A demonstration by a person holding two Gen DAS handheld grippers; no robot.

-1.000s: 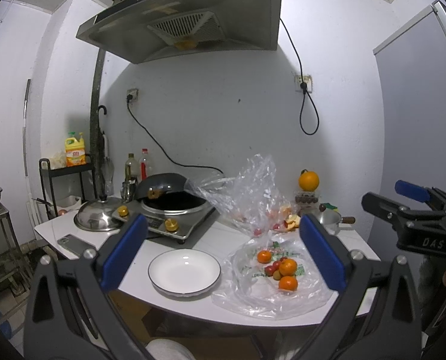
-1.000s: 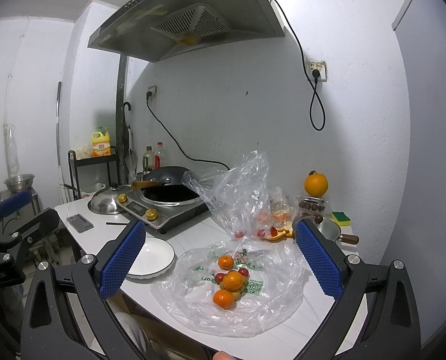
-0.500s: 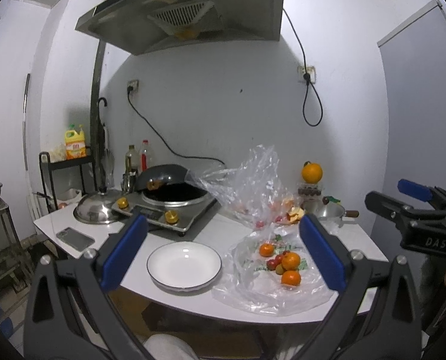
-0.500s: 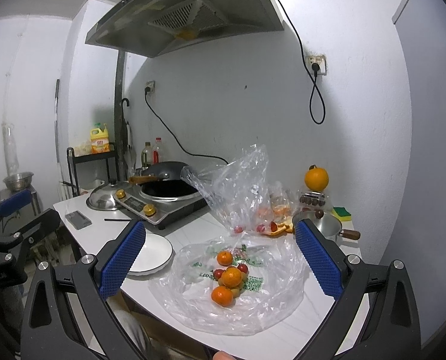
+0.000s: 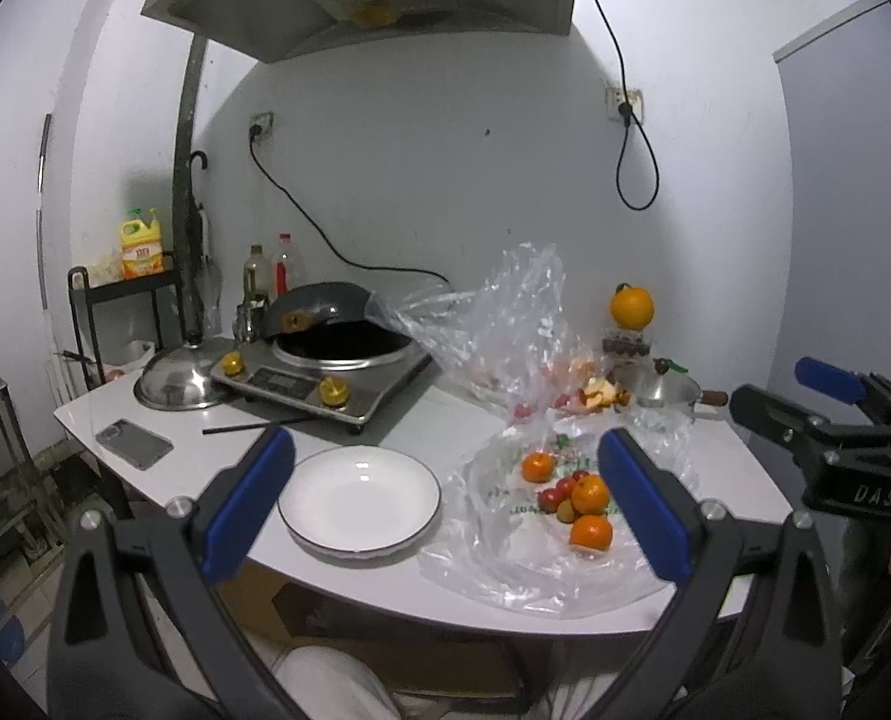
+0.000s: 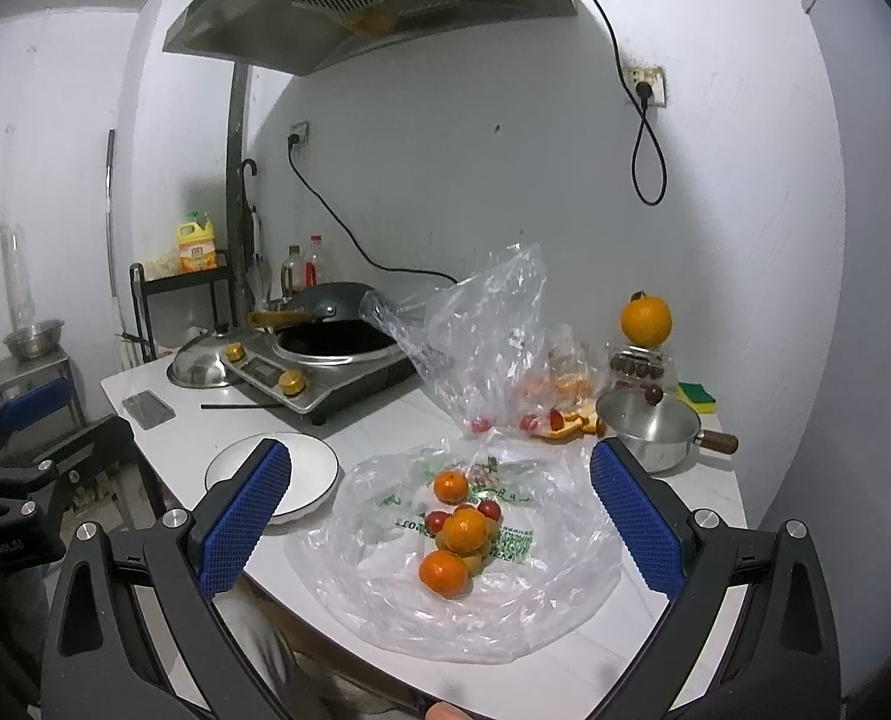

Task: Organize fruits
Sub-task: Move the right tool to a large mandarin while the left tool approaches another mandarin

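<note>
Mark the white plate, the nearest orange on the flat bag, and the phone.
white plate [image 5: 358, 495], left wrist view, bare centre of the dish.
nearest orange [image 6: 443, 572], right wrist view, middle of its peel.
phone [image 5: 134, 435], left wrist view, centre of its back.

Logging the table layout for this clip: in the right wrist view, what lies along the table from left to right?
Phone → pot lid → cooker → upright bag → saucepan → sponge.
</note>
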